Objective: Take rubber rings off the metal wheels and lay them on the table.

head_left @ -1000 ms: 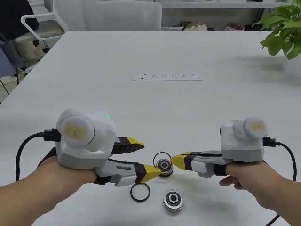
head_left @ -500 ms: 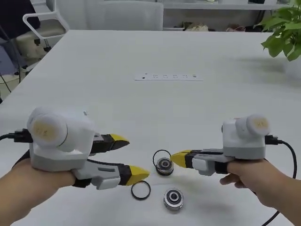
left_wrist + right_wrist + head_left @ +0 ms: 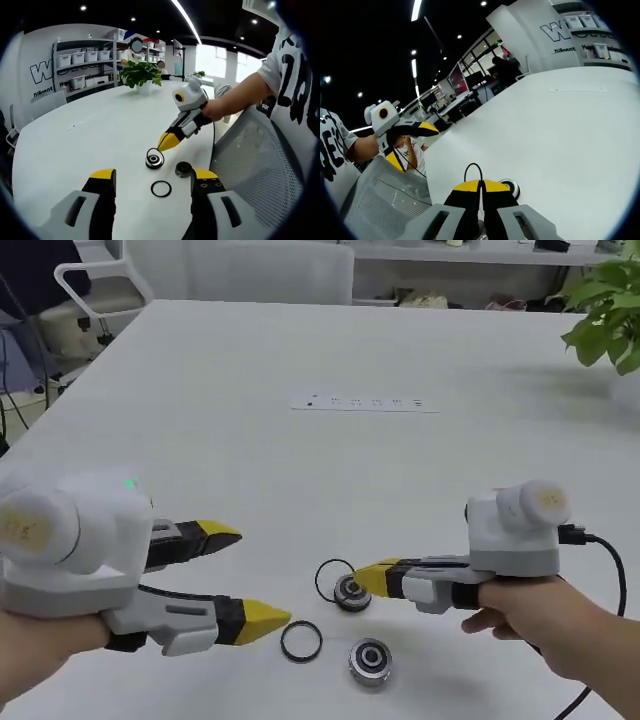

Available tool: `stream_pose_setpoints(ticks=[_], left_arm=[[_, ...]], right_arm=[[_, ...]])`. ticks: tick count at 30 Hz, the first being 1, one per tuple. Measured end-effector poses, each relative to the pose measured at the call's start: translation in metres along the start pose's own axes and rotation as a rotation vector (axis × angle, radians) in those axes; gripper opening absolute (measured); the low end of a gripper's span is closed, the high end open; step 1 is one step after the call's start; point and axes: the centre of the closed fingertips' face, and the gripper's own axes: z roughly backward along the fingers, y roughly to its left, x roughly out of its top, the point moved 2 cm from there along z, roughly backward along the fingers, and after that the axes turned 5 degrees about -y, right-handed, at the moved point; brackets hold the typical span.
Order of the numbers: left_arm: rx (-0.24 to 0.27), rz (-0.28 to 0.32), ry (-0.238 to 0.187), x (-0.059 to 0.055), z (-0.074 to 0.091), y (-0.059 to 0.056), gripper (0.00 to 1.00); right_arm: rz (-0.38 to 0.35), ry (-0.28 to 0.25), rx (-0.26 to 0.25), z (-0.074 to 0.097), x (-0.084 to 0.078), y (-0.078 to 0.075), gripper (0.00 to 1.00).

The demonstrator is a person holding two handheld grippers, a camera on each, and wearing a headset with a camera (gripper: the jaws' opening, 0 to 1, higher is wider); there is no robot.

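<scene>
On the counter (image 3: 300,460), the left tool (image 3: 250,575) hovers wide and empty. One rubber ring (image 3: 283,642) lies loose. A second ring (image 3: 333,563) hangs half off its wheel (image 3: 350,591), apparently pinched by the closed right tool (image 3: 363,580). The near wheel (image 3: 369,660) looks stripped, though I cannot be sure.

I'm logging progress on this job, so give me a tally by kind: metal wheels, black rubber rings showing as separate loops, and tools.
Metal wheels: 2
Black rubber rings: 2
Tools: 2, left tool and right tool
Total: 6
</scene>
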Motion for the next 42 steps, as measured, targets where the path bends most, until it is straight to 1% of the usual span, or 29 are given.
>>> stream_pose_setpoints(ticks=[8, 11, 17, 22, 26, 31, 36, 42], left_arm=[[0.021, 0.017, -0.006, -0.007, 0.013, 0.002, 0.62], [0.023, 0.027, -0.009, -0.01, 0.017, 0.0, 0.64], [0.023, 0.027, -0.002, -0.015, 0.021, -0.005, 0.67], [0.023, 0.038, 0.001, -0.019, 0.023, -0.008, 0.67], [0.026, 0.047, -0.001, -0.019, 0.025, -0.008, 0.67], [0.033, 0.042, -0.001, -0.018, 0.028, -0.006, 0.67], [0.036, 0.045, -0.001, -0.019, 0.029, -0.006, 0.67], [0.038, 0.045, -0.001, -0.019, 0.03, -0.006, 0.66]], right_arm=[[-0.002, 0.026, 0.032, -0.005, -0.003, 0.01, 0.0], [-0.008, 0.043, 0.042, -0.008, -0.006, 0.014, 0.0], [-0.013, 0.076, 0.061, -0.013, -0.013, 0.02, 0.0], [-0.024, 0.112, 0.065, -0.015, -0.021, 0.02, 0.0], [-0.033, 0.138, 0.068, -0.018, -0.026, 0.02, 0.0], [-0.037, 0.174, 0.071, -0.022, -0.034, 0.021, 0.0], [-0.045, 0.196, 0.076, -0.026, -0.039, 0.023, 0.0], [-0.058, 0.217, 0.07, -0.03, -0.043, 0.021, 0.0]])
